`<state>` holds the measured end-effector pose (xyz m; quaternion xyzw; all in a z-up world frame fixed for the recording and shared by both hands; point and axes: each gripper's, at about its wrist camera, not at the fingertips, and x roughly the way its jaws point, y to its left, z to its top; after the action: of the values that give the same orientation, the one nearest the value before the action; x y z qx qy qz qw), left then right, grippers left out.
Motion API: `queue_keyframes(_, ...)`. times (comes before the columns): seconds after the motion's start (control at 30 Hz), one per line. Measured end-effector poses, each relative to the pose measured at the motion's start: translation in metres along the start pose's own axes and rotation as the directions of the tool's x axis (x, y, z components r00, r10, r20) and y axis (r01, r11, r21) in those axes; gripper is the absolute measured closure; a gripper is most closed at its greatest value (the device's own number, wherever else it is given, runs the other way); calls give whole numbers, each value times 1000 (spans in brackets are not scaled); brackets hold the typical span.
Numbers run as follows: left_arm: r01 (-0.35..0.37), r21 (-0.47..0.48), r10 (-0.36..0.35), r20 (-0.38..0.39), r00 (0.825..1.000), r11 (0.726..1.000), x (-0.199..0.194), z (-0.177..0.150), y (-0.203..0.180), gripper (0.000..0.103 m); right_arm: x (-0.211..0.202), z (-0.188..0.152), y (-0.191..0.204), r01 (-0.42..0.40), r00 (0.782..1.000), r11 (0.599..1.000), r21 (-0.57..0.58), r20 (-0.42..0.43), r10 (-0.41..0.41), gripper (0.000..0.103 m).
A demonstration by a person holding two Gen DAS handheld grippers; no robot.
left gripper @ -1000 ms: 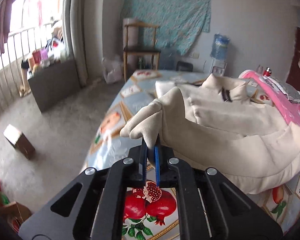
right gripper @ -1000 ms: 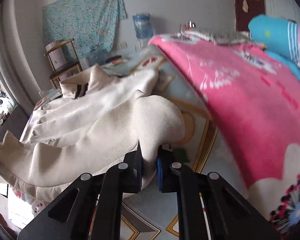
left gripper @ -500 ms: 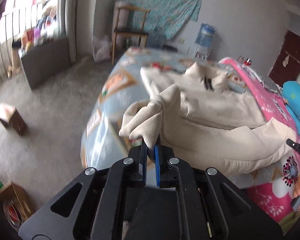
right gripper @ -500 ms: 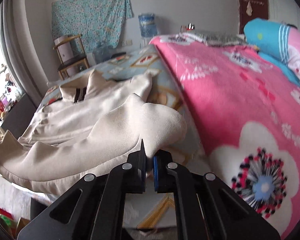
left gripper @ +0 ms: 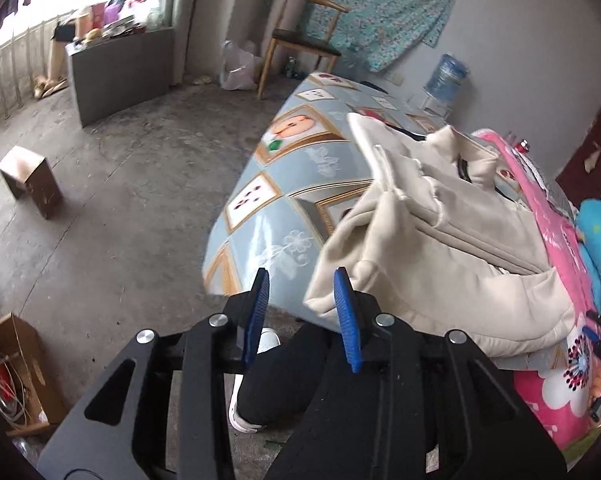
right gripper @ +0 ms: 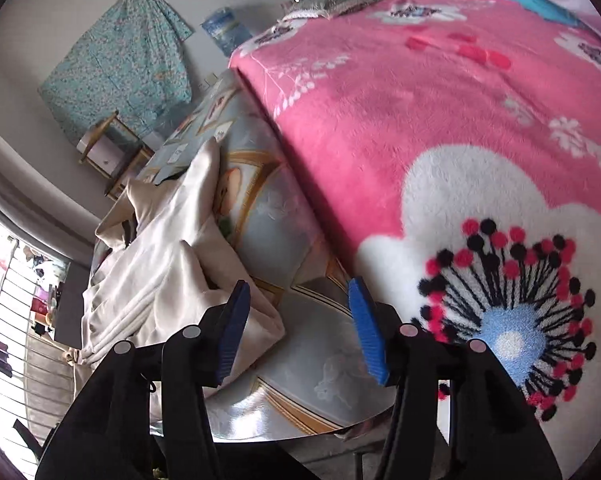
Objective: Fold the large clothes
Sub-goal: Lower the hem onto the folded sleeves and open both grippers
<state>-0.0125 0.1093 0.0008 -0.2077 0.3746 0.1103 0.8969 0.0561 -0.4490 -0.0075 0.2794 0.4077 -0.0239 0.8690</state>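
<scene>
A large cream jacket (left gripper: 440, 232) lies bunched on a table with a blue patterned cloth (left gripper: 284, 184). Its near edge hangs over the table's front corner. My left gripper (left gripper: 300, 280) is open and empty, just left of that hanging corner, and its right finger is close to the fabric. In the right wrist view the jacket (right gripper: 160, 272) lies left of my right gripper (right gripper: 296, 292), which is open and empty above the tablecloth (right gripper: 320, 352). The jacket's hem lies by its left finger.
A pink flowered blanket (right gripper: 440, 120) covers the bed on the right, with a blue pillow (left gripper: 596, 220). A wooden chair (left gripper: 300, 36), a grey cabinet (left gripper: 116, 68), a cardboard box (left gripper: 32, 180) and a water jug (left gripper: 448, 76) stand around the floor. The person's leg and shoe (left gripper: 260, 380) are below the left gripper.
Both grippers were shut on the jacket's corners and have now opened and let go. The jacket has dropped onto the table, and both grippers have drawn back towards the table's near edge.
</scene>
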Motion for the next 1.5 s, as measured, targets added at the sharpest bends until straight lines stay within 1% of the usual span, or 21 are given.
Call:
queue_keyframes(0.07, 43, 52, -43, -10, 999, 998, 5, 8, -18, 71, 4, -5, 35, -16, 1000, 995, -103, -8, 15, 51)
queue_keyframes(0.13, 67, 107, -64, -34, 997, 992, 16, 14, -41, 69, 15, -14, 80, -52, 998, 969, -240, -39, 44, 45)
queue_keyframes(0.2, 40, 174, -30, -61, 998, 984, 34, 19, -65, 69, 32, -32, 130, -155, 985, 915, -372, -129, 114, 43)
queue_keyframes(0.3, -37, 267, 58, -72, 996, 963, 61, 22, -90, 69, 53, -61, 191, -314, 939, 800, -511, -293, 182, 43)
queue_keyframes(0.33, -57, 296, 82, -70, 994, 954, 68, 23, -95, 69, 61, -74, 212, -339, 929, 754, -562, -324, 177, 43)
queue_keyframes(0.4, -99, 337, 128, -65, 990, 936, 81, 23, -101, 69, 74, -94, 241, -348, 926, 675, -651, -352, 138, 43)
queue_keyframes(0.47, -119, 350, 152, -67, 986, 929, 90, 23, -101, 69, 88, -106, 263, -325, 933, 604, -728, -351, 80, 43)
queue_keyframes(0.53, -126, 346, 158, -66, 985, 930, 95, 24, -99, 74, 103, -113, 277, -282, 943, 556, -782, -333, 11, 43)
queue_keyframes(0.57, -135, 348, 164, -57, 985, 928, 95, 24, -98, 82, 109, -117, 281, -272, 941, 536, -799, -337, -25, 46)
queue_keyframes(0.6, -148, 357, 175, -45, 984, 922, 95, 24, -97, 90, 112, -120, 278, -263, 940, 524, -810, -337, -48, 52)
queue_keyframes(0.63, -160, 368, 185, -33, 982, 916, 94, 23, -96, 97, 113, -123, 278, -250, 940, 506, -825, -332, -77, 66)
queue_keyframes(0.67, -161, 372, 183, -26, 983, 914, 92, 23, -95, 98, 113, -126, 279, -248, 941, 496, -832, -328, -80, 80)
queue_keyframes(0.73, -134, 360, 145, -6, 989, 923, 83, 24, -92, 100, 106, -128, 278, -229, 945, 509, -830, -316, -89, 97)
queue_keyframes(0.87, -108, 341, 77, 101, 992, 934, 50, 30, -90, 101, 74, -121, 287, -159, 979, 520, -839, -200, -25, 97)
queue_keyframes(0.93, -104, 323, 57, 152, 987, 941, 37, 38, -89, 101, 62, -113, 295, -125, 990, 542, -831, -141, 12, 97)
queue_keyframes(0.97, -102, 317, 52, 161, 985, 943, 36, 42, -88, 101, 64, -112, 298, -112, 992, 540, -834, -125, 12, 97)
queue_keyframes(1.1, -137, 306, 101, 129, 986, 942, 66, 48, -81, 102, 99, -117, 299, -64, 994, 540, -839, -103, -43, 97)
queue_keyframes(1.17, -156, 307, 136, 86, 987, 939, 84, 47, -74, 102, 119, -125, 295, -56, 990, 536, -843, -116, -80, 97)
queue_keyframes(1.27, -152, 268, 143, 52, 988, 951, 87, 45, -61, 102, 134, -129, 290, -51, 989, 530, -847, -117, -92, 98)
queue_keyframes(1.4, -92, 229, 68, 107, 992, 969, 56, 48, -59, 101, 128, -126, 291, -45, 993, 545, -837, -99, -69, 98)
queue_keyframes(1.5, 23, 259, -47, 88, 995, 966, 42, 45, -78, 102, 112, -120, 297, -35, 998, 547, -837, -54, -20, 98)
